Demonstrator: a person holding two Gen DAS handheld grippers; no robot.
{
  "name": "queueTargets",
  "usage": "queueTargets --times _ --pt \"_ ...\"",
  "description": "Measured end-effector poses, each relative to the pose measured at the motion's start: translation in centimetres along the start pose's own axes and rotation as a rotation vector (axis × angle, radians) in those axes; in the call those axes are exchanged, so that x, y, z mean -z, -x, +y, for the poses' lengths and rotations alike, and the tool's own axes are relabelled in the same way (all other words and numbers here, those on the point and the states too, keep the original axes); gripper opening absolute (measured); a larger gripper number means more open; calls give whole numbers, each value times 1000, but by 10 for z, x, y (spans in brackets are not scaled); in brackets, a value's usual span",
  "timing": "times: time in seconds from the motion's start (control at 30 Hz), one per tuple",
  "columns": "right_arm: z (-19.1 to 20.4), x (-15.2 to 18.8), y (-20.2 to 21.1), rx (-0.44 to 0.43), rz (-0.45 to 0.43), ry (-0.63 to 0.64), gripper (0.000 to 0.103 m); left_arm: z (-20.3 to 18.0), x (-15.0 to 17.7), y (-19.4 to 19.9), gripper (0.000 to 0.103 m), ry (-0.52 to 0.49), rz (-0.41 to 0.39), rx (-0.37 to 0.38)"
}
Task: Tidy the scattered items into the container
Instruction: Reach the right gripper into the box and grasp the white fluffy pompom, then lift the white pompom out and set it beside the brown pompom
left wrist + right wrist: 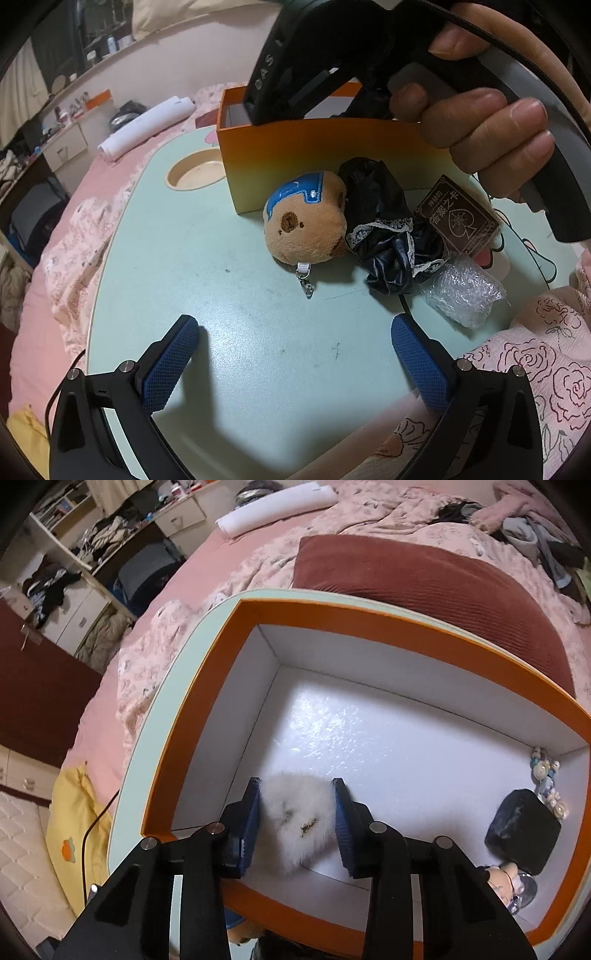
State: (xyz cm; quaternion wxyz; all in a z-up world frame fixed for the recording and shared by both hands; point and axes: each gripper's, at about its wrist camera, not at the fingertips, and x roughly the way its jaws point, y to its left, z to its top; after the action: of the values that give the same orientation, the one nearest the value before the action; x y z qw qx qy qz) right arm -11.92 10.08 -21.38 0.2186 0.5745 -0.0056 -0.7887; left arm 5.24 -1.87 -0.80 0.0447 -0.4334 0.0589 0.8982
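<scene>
While our left gripper (295,363) hangs wide open and empty over the table (229,295), a bear (304,225), black cloth (384,229), card box (458,218) and plastic wrap (463,291) lie beside the box (295,162). Over its white floor, our right gripper (297,821) clamps a pompom (295,819); a black case (522,830) sits nearby.
</scene>
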Motion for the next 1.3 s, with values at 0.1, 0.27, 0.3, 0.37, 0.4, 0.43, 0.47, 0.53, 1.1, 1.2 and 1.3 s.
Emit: queueTargets --times 0.1,0.27,0.3,0.37,0.4,0.43,0.47,0.53,1.1,1.2,1.3 --pt "-5 5 25 -14 -88 -15 38 -2 -1 1 103 1 -1 -1" --pt "-11 35 88 -71 -265 -24 38 -3 -2 1 103 1 -1 -1" --pt "-12 44 97 -61 -288 -19 38 -2 -1 1 103 1 -1 -1" --pt "-17 69 115 -33 -332 -14 38 -2 -1 1 103 1 -1 -1" --pt "-23 86 123 -15 -352 -17 38 -2 -1 1 103 1 -1 -1" --pt "-27 96 126 -3 -361 -26 38 -1 0 1 103 1 -1 -1" --pt "-33 106 127 8 -365 -39 38 -1 0 1 103 1 -2 -1" --pt "-50 133 124 34 -359 -83 38 -1 0 1 103 0 -2 0" --pt "-64 159 79 72 -359 -147 55 -1 1 1 103 0 -3 0" --pt "-65 173 93 68 -435 -166 82 -1 1 1 103 0 -3 0" --pt "-62 184 96 96 -432 -146 82 -1 1 1 103 0 -3 0"
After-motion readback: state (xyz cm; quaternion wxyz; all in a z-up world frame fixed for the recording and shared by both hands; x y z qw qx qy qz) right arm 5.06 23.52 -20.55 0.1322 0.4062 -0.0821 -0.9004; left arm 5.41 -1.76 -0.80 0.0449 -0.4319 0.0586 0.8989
